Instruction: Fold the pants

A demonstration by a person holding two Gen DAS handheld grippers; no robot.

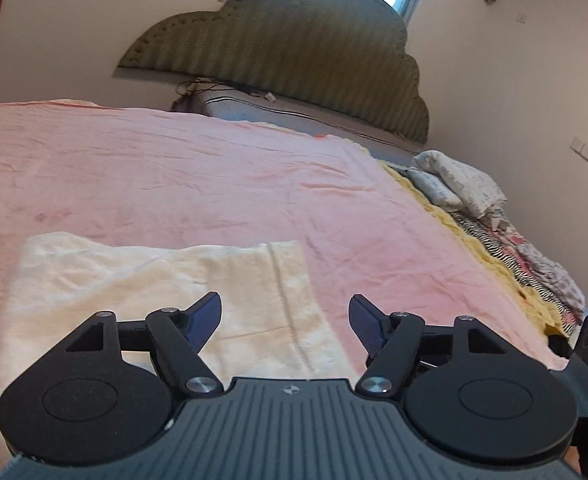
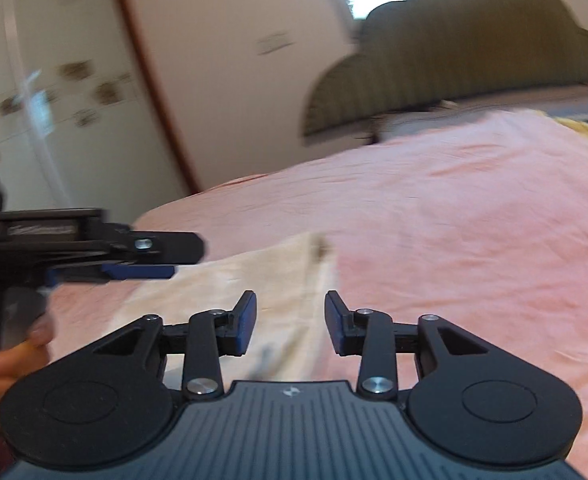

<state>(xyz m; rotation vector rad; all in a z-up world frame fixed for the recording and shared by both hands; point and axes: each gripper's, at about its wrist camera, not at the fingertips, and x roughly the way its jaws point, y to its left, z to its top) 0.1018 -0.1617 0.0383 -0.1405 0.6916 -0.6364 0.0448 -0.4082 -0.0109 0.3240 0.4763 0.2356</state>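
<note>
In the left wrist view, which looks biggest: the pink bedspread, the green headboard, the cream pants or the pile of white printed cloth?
1. pink bedspread
2. green headboard; cream pants look about as big, but they lie nearer the camera, so unsure
3. white printed cloth

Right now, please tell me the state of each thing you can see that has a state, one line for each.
Cream pants: folded, lying flat on the bed, not held.
Left tool: open, nothing between its fingers.
Right tool: open, nothing gripped.
Pink sheet: spread over the bed, lightly wrinkled.
Pile of clothes: heaped along the bed's far edge.
</note>
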